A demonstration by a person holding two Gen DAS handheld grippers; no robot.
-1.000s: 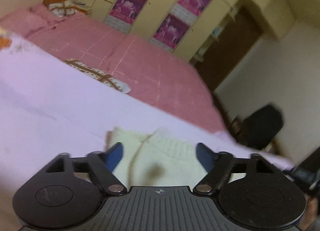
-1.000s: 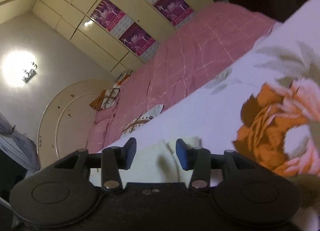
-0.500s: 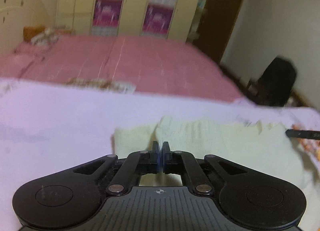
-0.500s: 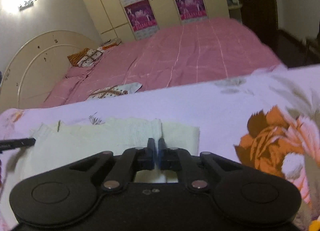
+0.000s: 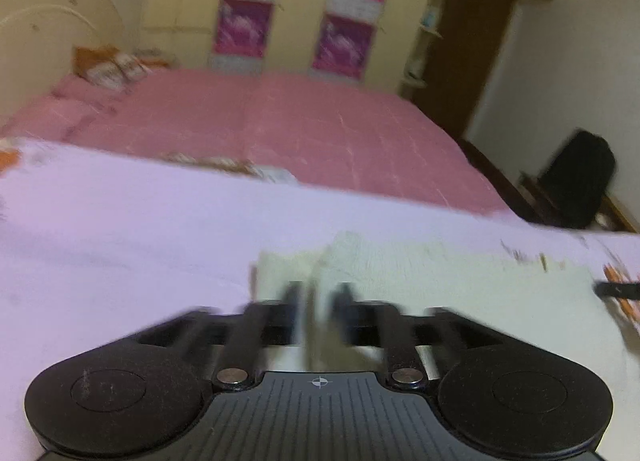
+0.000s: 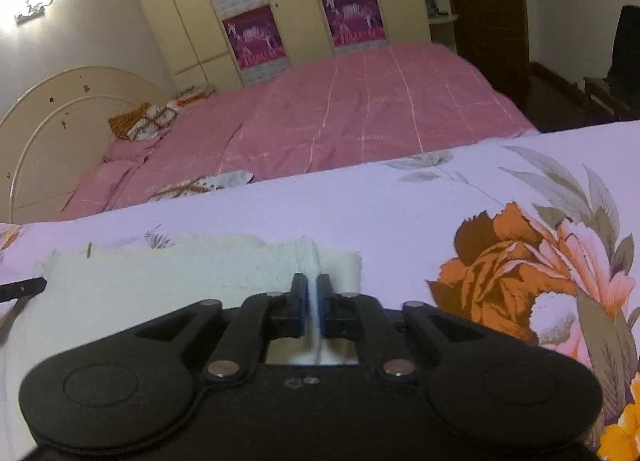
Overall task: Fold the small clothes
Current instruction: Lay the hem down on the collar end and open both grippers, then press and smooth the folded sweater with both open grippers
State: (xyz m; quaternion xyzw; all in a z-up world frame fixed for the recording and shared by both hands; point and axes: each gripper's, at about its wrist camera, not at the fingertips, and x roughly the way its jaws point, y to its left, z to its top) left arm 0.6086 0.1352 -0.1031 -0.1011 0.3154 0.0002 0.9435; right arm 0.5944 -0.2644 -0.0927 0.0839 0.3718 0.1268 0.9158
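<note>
Cream garment [image 6: 168,281] lies flat; left gripper [image 5: 318,297] is opening off its fold, right gripper [image 6: 313,293] is opening, pads still nipping cloth. Next: let go, smooth.

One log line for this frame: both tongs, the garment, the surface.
left tongs: opening, fold of cream garment between pads | right tongs: opening slightly, pinching fold | garment: on floral sheet

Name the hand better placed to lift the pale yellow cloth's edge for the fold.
Right. The right tongs are nearly closed around a ridge of the pale yellow knitted cloth, though starting to open. The left tongs are opening, releasing their end.
</note>
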